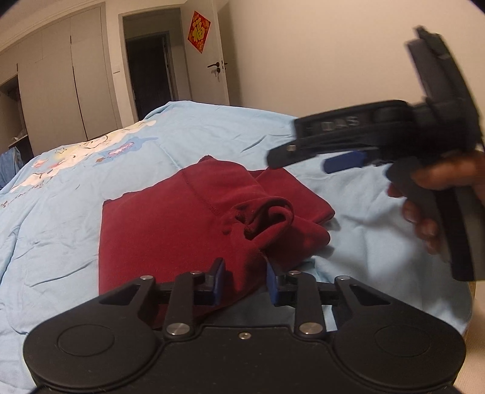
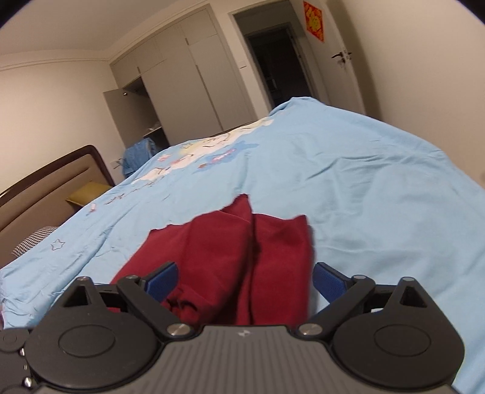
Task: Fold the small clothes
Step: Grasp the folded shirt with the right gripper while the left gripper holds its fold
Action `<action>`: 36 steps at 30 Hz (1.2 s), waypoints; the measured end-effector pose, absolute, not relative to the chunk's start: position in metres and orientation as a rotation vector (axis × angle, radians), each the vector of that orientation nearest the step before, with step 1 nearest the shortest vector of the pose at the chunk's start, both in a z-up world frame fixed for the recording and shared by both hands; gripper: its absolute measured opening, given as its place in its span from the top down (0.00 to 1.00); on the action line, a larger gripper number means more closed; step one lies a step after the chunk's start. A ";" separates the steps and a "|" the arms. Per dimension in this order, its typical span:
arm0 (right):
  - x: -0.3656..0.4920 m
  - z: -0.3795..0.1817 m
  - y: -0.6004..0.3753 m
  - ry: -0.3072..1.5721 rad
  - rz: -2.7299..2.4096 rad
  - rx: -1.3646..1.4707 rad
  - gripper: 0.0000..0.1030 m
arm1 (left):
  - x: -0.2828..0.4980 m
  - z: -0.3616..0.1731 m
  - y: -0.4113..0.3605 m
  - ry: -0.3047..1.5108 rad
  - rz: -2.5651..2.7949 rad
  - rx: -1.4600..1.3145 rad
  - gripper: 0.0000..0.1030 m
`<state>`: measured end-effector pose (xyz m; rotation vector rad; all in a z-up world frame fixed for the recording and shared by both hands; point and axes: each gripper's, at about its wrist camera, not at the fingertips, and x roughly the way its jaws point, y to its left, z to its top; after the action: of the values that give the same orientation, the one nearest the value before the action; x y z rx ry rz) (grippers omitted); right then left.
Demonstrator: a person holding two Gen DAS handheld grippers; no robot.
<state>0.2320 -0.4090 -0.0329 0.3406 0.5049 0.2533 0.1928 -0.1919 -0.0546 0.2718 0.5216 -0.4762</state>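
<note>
The dark red garment (image 1: 182, 224) lies partly folded on the light blue bedspread (image 1: 75, 212), near the bed's close edge, with one side laid over flat and a bunched, rolled lump on its right part. The fold looks to be midway: the body is squared on the left, but the right portion remains crumpled.

The left gripper (image 1: 246, 282) sits at the garment's near edge with its blue pads drawn in against a ridge of red cloth, so it appears to be pinching that fold. To the right in the left wrist view, the right gripper (image 1: 306, 159) hangs blurred above the bedspread beside the garment, a hand (image 1: 436, 194) around its handle. Its jaws stand wide apart and hold nothing; in its own view the red cloth lies below and between the spread pads, not pressed by them.

The next move probably calls for the free right gripper to take the loose right edge, while the left one anchors its fold, and to carry that edge over flat.

Around the bed stand a padded headboard (image 2: 45, 194), grey wardrobes (image 2: 188, 78) and an open door (image 2: 336, 57) bearing a red decoration (image 2: 314, 20). Only the bunched lump obstructs a clean fold.
</note>
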 end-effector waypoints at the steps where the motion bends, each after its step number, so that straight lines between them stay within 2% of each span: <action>1: 0.239 -0.033 -0.407 0.511 0.264 0.339 0.09 | 0.193 -0.055 -0.192 0.522 -0.477 0.271 0.73; 7: 0.282 -0.038 -0.392 0.556 0.295 0.317 0.23 | 0.194 -0.056 -0.190 0.531 -0.475 0.252 0.79; 9: 0.293 -0.042 -0.388 0.578 0.288 0.305 0.33 | 0.194 -0.056 -0.189 0.532 -0.475 0.249 0.82; 13: 0.306 -0.051 -0.381 0.610 0.296 0.298 0.46 | 0.196 -0.057 -0.188 0.534 -0.472 0.240 0.87; 16: 0.313 -0.055 -0.380 0.622 0.304 0.316 0.59 | 0.197 -0.057 -0.187 0.531 -0.473 0.232 0.89; 21: 0.320 -0.054 -0.380 0.615 0.312 0.323 0.89 | 0.197 -0.055 -0.186 0.518 -0.477 0.210 0.91; 24: 0.319 -0.047 -0.381 0.579 0.317 0.301 0.92 | 0.198 -0.050 -0.191 0.500 -0.487 0.195 0.91; 36: 0.315 -0.018 -0.410 0.467 0.270 0.276 0.93 | 0.203 -0.038 -0.220 0.437 -0.580 0.211 0.91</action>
<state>0.3146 -0.4102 -0.0178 0.2764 0.4668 0.2701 0.2031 -0.2195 -0.0375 0.2107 0.4373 -0.5796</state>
